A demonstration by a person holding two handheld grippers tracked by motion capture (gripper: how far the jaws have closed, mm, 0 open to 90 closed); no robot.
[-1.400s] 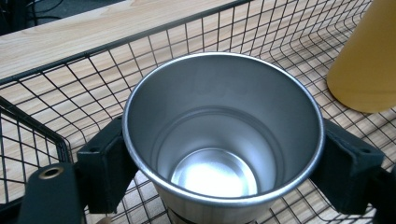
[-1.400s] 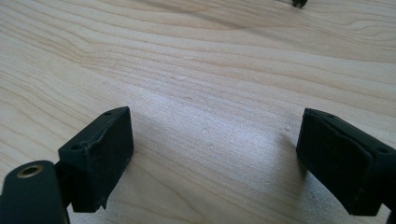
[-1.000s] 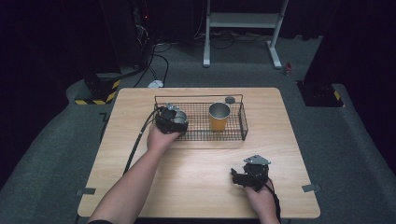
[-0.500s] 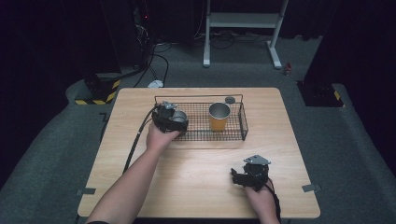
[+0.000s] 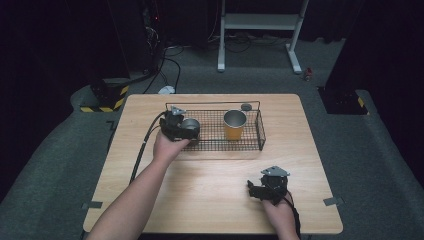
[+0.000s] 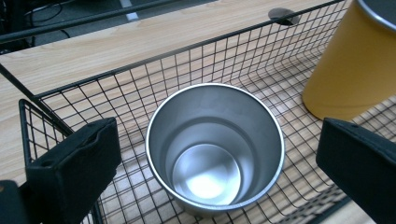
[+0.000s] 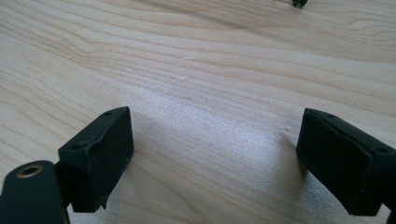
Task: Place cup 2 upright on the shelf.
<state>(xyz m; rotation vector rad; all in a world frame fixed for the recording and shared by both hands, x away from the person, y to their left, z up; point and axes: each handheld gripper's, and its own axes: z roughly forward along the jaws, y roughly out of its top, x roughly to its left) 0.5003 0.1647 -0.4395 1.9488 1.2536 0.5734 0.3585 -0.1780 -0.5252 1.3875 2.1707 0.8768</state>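
A black wire basket stands at the middle back of the wooden table. In its left end an empty steel cup stands upright, with a yellow cup further right. My left gripper hovers over the steel cup. Its jaws have just been opening and now stand wide on either side of the rim without touching it. The yellow cup is at the upper right of the left gripper view. My right gripper rests low at the front right, open over bare wood.
A small dark round disc lies on the table just behind the basket. A cable trails from the left gripper off the table's left side. Dark floor and a white stand lie beyond the table.
The left gripper has risen slightly above the steel cup, which stays in the basket. The right hand has not moved.
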